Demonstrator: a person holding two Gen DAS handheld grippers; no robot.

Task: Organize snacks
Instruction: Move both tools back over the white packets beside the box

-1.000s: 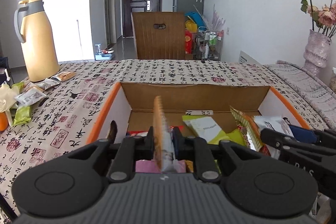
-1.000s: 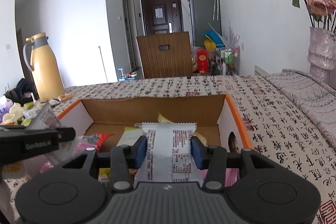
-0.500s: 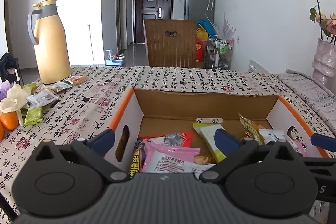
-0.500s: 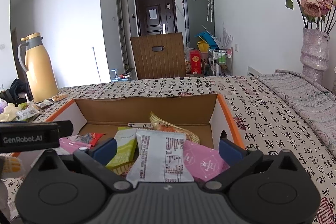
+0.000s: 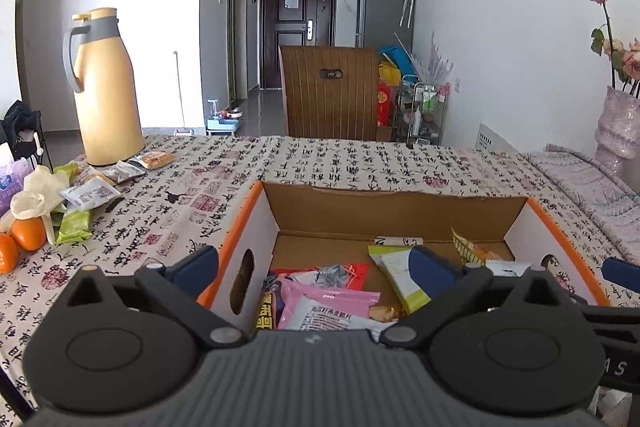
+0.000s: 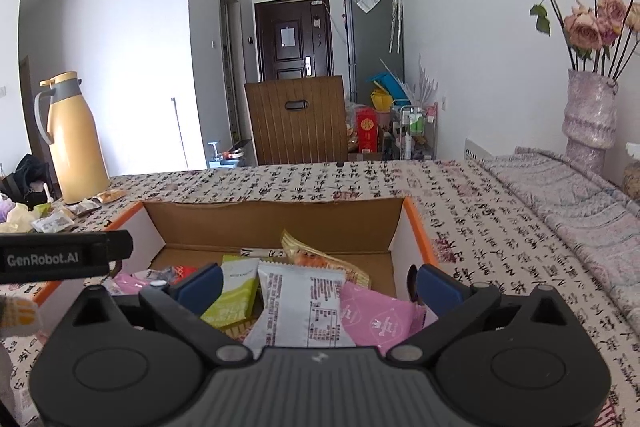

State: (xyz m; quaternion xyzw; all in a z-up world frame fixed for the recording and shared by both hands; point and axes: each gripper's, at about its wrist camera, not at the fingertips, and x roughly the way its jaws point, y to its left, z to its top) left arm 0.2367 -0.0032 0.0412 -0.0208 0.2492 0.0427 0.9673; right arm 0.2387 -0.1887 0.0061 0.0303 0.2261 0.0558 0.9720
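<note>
Calligraphy-print tablecloth (image 5: 340,163) under cardboard box (image 5: 400,207), yellow thermos (image 5: 106,87) beside white wall.

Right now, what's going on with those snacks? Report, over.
Left gripper open, empty. Right gripper open, empty. White packet lies in box. More snacks beside jug. Nothing blocking.

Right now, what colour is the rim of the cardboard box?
Orange, along the top edges of the cardboard box; clearest in the right wrist view.

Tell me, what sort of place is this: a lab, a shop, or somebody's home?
Most likely somebody's home, a dining area in a flat. A table under a calligraphy-print tablecloth faces a dark brown entrance door, with a tall grey fridge beside it and a yellow thermos jug on the table.
</note>
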